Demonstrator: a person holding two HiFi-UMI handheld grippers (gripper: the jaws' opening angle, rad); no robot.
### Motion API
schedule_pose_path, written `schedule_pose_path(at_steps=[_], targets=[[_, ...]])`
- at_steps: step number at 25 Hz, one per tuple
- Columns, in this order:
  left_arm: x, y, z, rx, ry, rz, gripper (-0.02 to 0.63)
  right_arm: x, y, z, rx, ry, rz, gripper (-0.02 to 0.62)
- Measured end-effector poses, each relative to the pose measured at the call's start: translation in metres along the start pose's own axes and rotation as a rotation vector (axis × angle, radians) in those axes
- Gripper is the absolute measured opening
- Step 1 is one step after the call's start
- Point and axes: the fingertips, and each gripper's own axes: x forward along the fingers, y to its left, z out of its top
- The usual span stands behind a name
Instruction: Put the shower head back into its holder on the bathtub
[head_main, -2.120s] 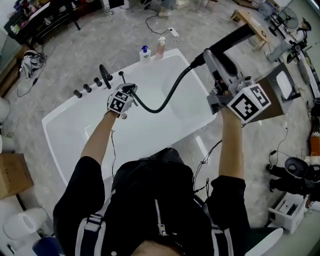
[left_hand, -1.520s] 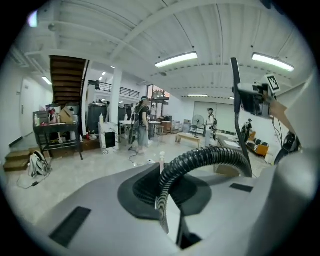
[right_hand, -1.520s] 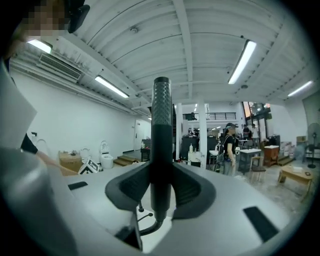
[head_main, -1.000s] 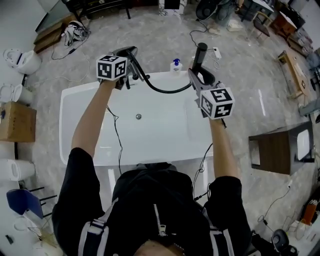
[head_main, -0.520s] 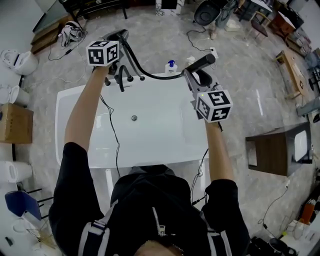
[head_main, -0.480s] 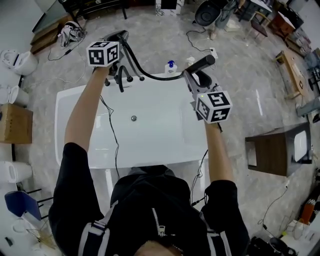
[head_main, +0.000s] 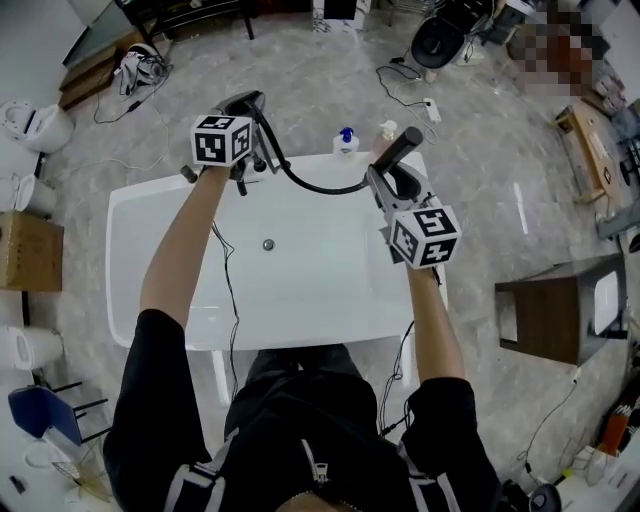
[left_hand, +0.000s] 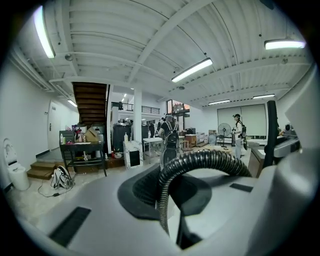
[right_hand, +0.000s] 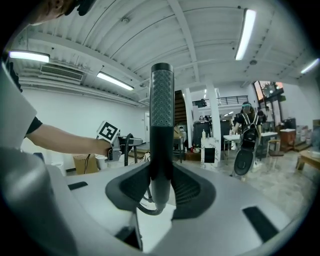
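Shower head (head_main: 402, 150): dark handle, upper centre-right of the head view, above the far right corner of the bathtub (head_main: 150, 260), not in any holder. In the right gripper view it stands upright (right_hand: 161, 110), textured end on top.

Right tongs (head_main: 395, 182): closed on the lower handle, pads either side (right_hand: 161, 186). They stand wide only because the handle fills them.

Hose (head_main: 320, 187): runs from the handle's foot in a sagging curve leftward along the far rim.

Left tongs (head_main: 252, 125): upper left of centre, pinched narrow on the ribbed hose (left_hand: 200, 159), which arches out of the jaws (left_hand: 170, 196).

Tub fittings (head_main: 240, 172): dark taps on the far rim below the left tongs, partly covered by its marker cube. The holder itself cannot be picked out.

Near the head: a blue pump bottle (head_main: 346, 140) and a pale bottle (head_main: 388, 129) on the rim.

Judged risks:
- Head and fittings are well apart; sweeping across could knock the bottles.
- A taut or twisted hose between the two grips could drag the handle off line at seating.
- A round handle may rotate in the pads, so it meets the holder skewed.
- The cube masks the target from above.
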Motion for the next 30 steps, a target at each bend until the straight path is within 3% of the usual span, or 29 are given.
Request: schedule_pose_path(at_steps=[10, 16, 22, 30], targets=[[0.024, 0.010, -0.053, 0.017, 0.021, -0.012, 0.041, 0.036, -0.002, -0.051, 0.039, 0.054, 0.016, 0.138], [0.044, 0.003, -0.024, 0.076, -0.060, -0.036, 0.041, 0.047, -0.010, -0.061, 0.048, 0.060, 0.006, 0.137], [0.063, 0.003, -0.004, 0.076, -0.117, -0.037, 0.041, 0.050, -0.023, -0.058, 0.074, 0.037, -0.013, 0.137], [0.085, 0.008, -0.049, 0.058, -0.043, -0.027, 0.041, 0.058, -0.036, -0.073, 0.101, 0.059, -0.024, 0.137]])
